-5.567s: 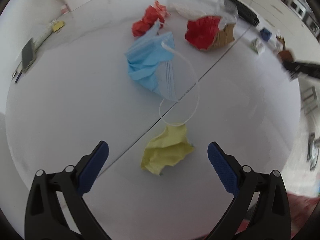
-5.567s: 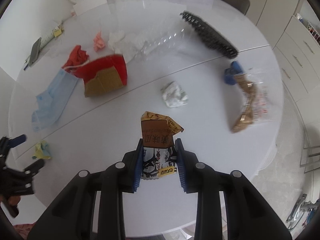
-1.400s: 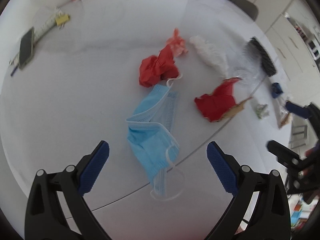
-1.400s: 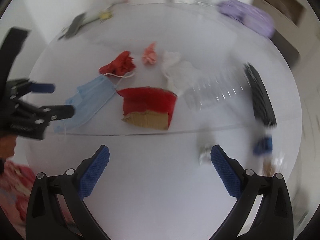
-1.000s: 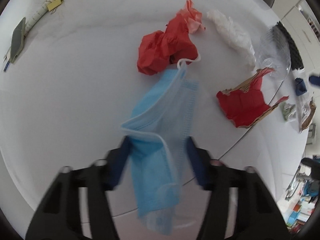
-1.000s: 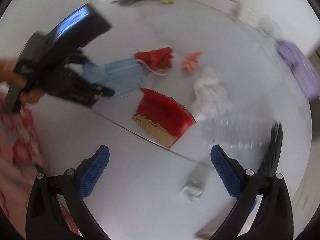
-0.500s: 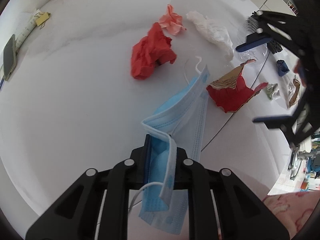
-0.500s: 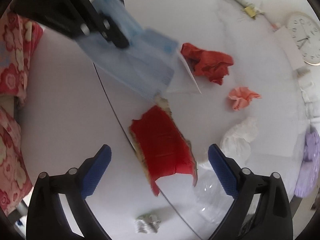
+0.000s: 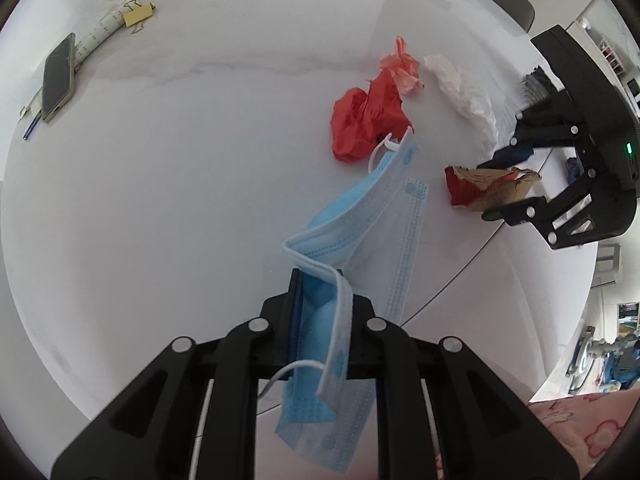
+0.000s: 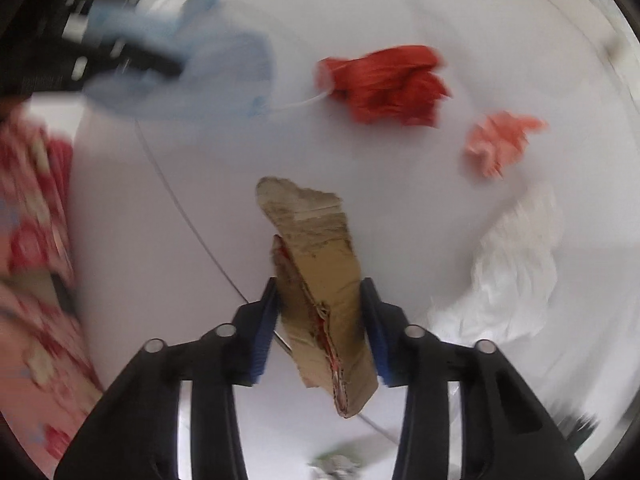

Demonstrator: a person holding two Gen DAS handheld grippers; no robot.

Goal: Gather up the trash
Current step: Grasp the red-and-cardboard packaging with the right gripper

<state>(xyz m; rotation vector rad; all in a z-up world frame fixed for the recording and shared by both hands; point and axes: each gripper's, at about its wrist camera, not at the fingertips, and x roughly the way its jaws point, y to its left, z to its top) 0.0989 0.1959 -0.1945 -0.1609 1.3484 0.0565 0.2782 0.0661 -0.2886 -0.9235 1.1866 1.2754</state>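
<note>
A blue face mask [image 9: 352,240] is clamped between the closed jaws of the left gripper [image 9: 320,312], its pleated body hanging out ahead of the jaws and its far corner and ear loop reaching the table [image 9: 160,200] beside a crumpled red paper [image 9: 368,120]. A torn piece of red-and-brown cardboard [image 10: 320,280] stands between the jaws of the right gripper [image 10: 320,320], which are closing on it; the blue pads appear to be at or just short of its two faces, and a firm hold cannot yet be confirmed.

Two pieces of trash are thus being taken up, neither yet seen dropped anywhere; no bin is visible in either view. Much is judged to remain. Ahead of the left gripper lie the red paper, a smaller pink paper wad [image 9: 402,66] just beyond it, and a crumpled white tissue [image 9: 464,96] to the right of that. A small pale scrap is blurred at the bottom edge of the right view.

At the far left of the table, a phone [image 9: 58,76] and a yellow clip [image 9: 138,18] are seen, likely not trash.
</note>
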